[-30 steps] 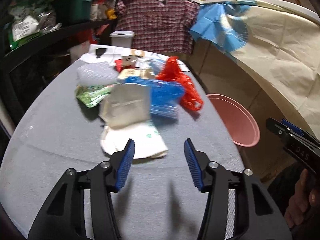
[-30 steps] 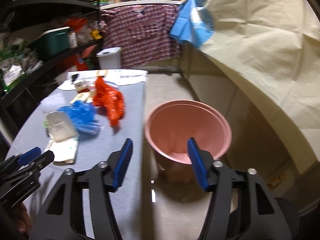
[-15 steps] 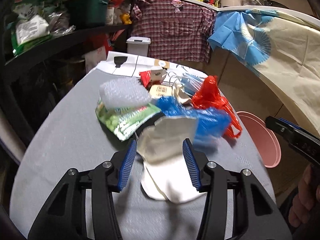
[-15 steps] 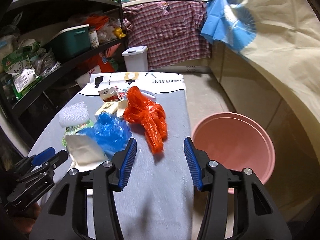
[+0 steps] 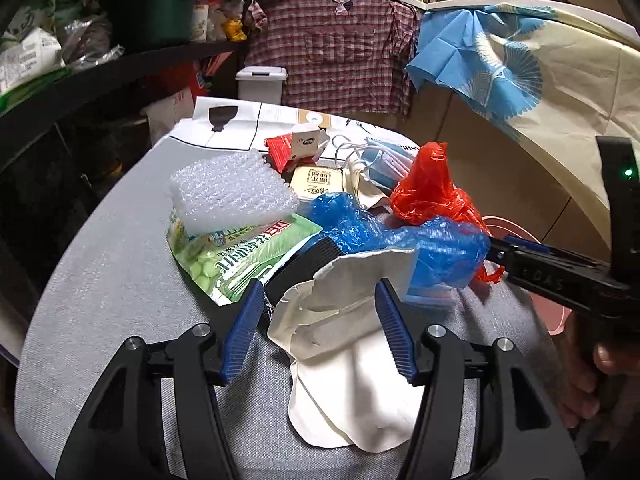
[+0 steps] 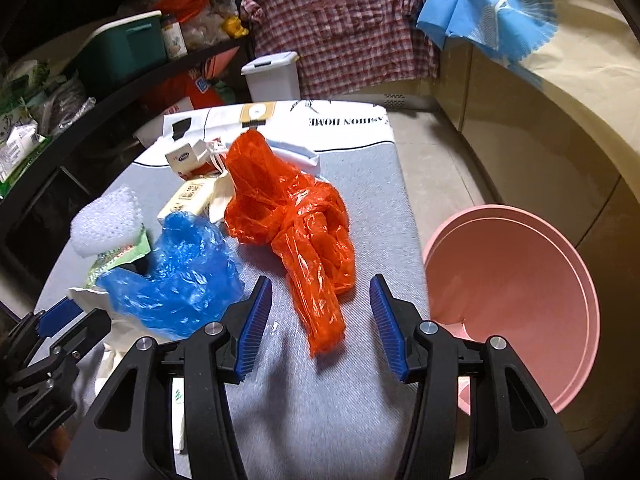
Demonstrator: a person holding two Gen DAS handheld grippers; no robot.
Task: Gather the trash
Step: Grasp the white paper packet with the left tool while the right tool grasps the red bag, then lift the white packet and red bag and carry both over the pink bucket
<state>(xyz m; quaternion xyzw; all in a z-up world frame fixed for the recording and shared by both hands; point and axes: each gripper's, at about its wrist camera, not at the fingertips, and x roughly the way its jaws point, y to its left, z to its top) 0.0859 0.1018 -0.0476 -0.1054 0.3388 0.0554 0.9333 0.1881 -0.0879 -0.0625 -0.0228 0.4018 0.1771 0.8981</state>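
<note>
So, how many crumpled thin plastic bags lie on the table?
2. The blue plastic bag lies in the pile, partly over the white paper bag. The orange plastic bag lies to its right, nearer the pink basin. More could be hidden under the pile.

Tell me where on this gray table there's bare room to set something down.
Bare gray cloth runs along the table's left edge, beside the bubble wrap and green snack bag. Another strip lies between the orange bag and the table edge by the pink basin. The middle, around the blue bag and white paper bag, is crowded.
</note>
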